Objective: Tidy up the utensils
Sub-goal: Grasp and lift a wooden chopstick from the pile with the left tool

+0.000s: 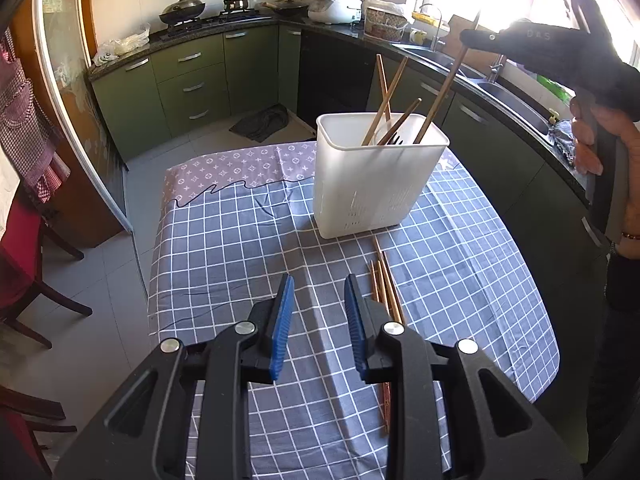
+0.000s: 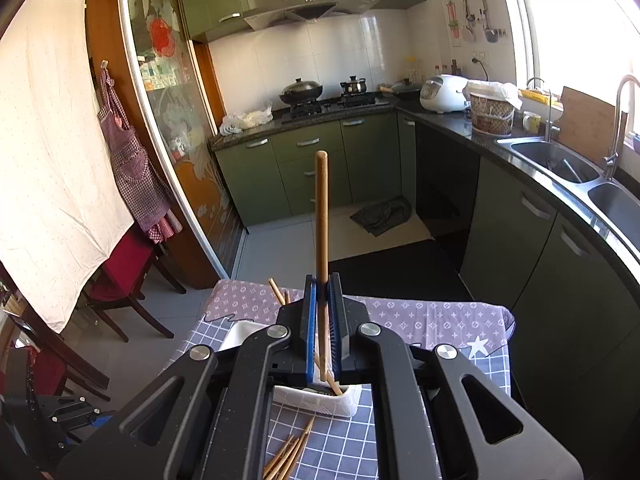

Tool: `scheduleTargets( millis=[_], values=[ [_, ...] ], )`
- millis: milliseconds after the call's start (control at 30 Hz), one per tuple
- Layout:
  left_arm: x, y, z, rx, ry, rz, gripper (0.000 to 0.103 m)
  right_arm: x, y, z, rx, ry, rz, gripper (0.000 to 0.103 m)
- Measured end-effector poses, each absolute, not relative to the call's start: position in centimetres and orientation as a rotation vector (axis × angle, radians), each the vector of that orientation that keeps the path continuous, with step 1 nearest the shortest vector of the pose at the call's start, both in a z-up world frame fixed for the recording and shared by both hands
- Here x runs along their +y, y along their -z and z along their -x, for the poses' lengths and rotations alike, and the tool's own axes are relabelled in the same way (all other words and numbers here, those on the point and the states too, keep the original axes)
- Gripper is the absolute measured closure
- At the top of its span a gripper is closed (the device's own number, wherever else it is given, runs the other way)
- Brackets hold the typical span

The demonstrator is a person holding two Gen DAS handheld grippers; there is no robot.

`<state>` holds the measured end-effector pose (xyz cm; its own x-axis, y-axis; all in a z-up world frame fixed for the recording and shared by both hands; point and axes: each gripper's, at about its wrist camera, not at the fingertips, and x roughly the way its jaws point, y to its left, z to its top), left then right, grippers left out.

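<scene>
Task partway. White bin (image 1: pixel 376 176) upright on tabletop (image 1: pixel 240 232), already holding several chopsticks and black fork. Right gripper (image 2: pixel 322 300) above bin, jaws pinching chopstick (image 2: pixel 321 216), lower end inside bin, not yet released. Left gripper (image 1: pixel 319 308) low over tabletop, jaws spread, empty. Loose chopsticks (image 1: pixel 384 280) left lying just beside bin, near left gripper, likely next.

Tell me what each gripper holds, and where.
Right gripper pinches a chopstick along its shaft, lower end inside the white holder. Left gripper holds nothing.
</scene>
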<state>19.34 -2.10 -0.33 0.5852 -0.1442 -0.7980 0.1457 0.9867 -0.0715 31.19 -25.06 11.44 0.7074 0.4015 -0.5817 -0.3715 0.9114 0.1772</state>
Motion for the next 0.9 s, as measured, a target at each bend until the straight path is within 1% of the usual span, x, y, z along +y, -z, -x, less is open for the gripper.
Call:
scheduleTargets(
  millis=[100,233,300,367,500,700,833,900],
  values=[
    [-2.7,0.8,-19.5,0.947,0.179,-0.013,0.078,-24.6,-10.3,-31.4,0.677,-0.438,-0.032,0.094],
    [-4.0,1.8,-20.0,0.983,0.211,-0.022,0.078,-25.3,-10.9,-29.0,0.649,-0.463,-0.026,0.094],
    [-4.8,2.5,-20.3,1.002,0.219,-0.039,0.078,-25.9,-11.0,-27.0,0.641,-0.477,-0.018,0.088],
    [-5.6,3.6,-20.7,1.031,0.230,-0.046,0.078,-26.5,-10.2,-25.0,0.658,-0.491,-0.005,0.088],
    [-7.4,6.7,-22.0,1.116,0.248,-0.081,0.078,-28.1,-6.0,-21.9,0.738,-0.491,0.013,0.088],
    [-9.6,11.6,-24.4,1.230,0.244,-0.107,0.078,-29.9,2.4,-20.7,0.912,-0.458,0.015,0.088],
    [-10.5,12.9,-25.4,1.258,0.232,-0.122,0.079,-31.0,6.1,-20.7,0.986,-0.448,-0.010,0.088],
    [-10.9,13.1,-25.6,1.263,0.214,-0.144,0.083,-31.5,7.2,-20.7,1.002,-0.445,-0.023,0.088]
  ],
)
